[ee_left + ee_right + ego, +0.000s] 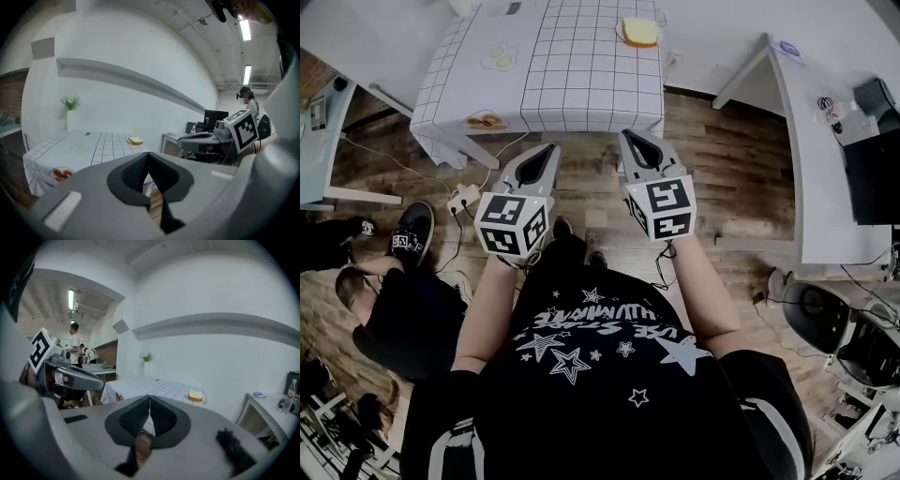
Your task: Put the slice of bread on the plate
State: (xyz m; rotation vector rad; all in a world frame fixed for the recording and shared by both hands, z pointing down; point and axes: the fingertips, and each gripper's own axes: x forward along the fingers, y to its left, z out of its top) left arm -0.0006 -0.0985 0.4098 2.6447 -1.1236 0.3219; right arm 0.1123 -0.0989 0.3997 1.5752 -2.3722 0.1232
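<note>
**Q:** Slice of bread (640,31): does either pair of jaws have it?

**A:** No. On my left gripper (551,150) the pads are pressed together with nothing between them. The right gripper (629,136) is the same, with its tips meeting and nothing held. I hold the two side by side, both pointing at the table (581,84) and both short of its near edge.

**Q:** What lies beyond the tips?

**A:** Bare wooden floor (722,159) lies between the grippers and the table, which wears a white checked cloth. The bread lies at the cloth's far right corner, well apart from both grippers. An orange rim shows under it, and I cannot tell whether that is crust or dish. Toward the far left of the cloth sits a pale round shape with green pieces (500,58). At the near left edge is an orange-brown shape (486,120). I cannot tell whether either is a plate or a print.

**Q:** And round about?

**A:** A power strip (461,199) with cables lies on the floor by the table's left leg. A person in black (389,314) crouches at the left, and a white desk (825,141) stands at the right. The left gripper view shows a vase of greenery (70,110) at the table's far end.
</note>
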